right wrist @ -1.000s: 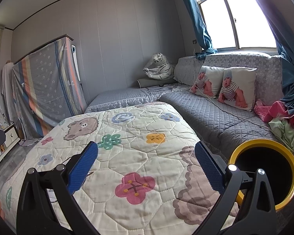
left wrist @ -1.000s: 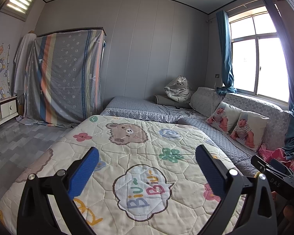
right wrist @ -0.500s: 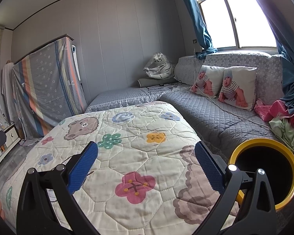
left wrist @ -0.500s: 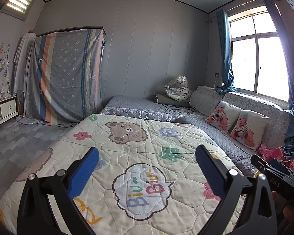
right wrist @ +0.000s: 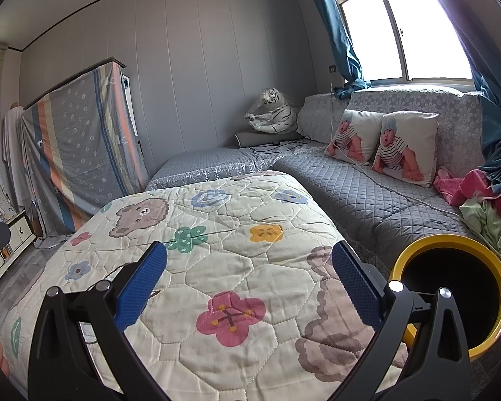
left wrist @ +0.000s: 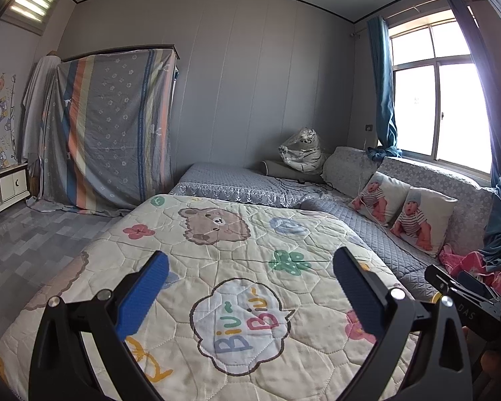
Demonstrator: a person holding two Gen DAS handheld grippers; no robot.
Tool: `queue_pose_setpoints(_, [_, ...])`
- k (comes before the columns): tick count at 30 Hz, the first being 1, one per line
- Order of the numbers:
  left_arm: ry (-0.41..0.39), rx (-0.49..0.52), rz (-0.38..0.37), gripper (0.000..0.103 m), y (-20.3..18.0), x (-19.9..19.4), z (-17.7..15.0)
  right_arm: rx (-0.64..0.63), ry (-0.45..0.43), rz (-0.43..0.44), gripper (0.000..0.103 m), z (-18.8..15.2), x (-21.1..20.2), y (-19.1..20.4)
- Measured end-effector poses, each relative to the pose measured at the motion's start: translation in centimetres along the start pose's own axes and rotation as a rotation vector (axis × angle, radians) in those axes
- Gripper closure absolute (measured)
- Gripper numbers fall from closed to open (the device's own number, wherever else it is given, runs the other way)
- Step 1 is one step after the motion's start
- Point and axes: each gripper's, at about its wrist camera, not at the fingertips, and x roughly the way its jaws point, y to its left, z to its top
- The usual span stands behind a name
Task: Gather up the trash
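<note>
A yellow-rimmed bin (right wrist: 451,244) with a dark inside stands at the lower right of the right wrist view, beside the bed and just right of my right gripper (right wrist: 248,255). That gripper hangs open over the cartoon quilt (right wrist: 217,234) with nothing between its blue pads. My left gripper (left wrist: 250,259) is open too, above the same quilt (left wrist: 237,244), empty. No loose trash shows on the quilt in either view. The other gripper's black body (left wrist: 464,287) pokes in at the right edge of the left wrist view.
A grey quilted sofa (right wrist: 367,200) runs along the window wall with two baby-print cushions (right wrist: 380,140) and a cable. Pink and green clothes (right wrist: 477,200) are piled at its near end. A plastic-wrapped toy tiger (left wrist: 300,150) sits in the corner. A cloth-covered rack (left wrist: 110,127) stands at left.
The left wrist view has tilted slightly, so the room sits a little lower in frame. The right gripper and bin have barely moved.
</note>
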Motion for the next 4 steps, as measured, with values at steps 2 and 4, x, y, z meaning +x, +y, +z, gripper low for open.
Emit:
queue_pose_setpoints(2, [0.003, 0.001, 0.002, 0.008, 0.03, 0.01, -0.18, 0.001, 0.001, 0.001, 0.008, -0.03, -0.03, 0.00])
queue_pose_setpoints(4, [0.009, -0.001, 0.000, 0.008, 0.09, 0.05, -0.22, 0.001, 0.001, 0.002, 0.008, 0.00, -0.01, -0.03])
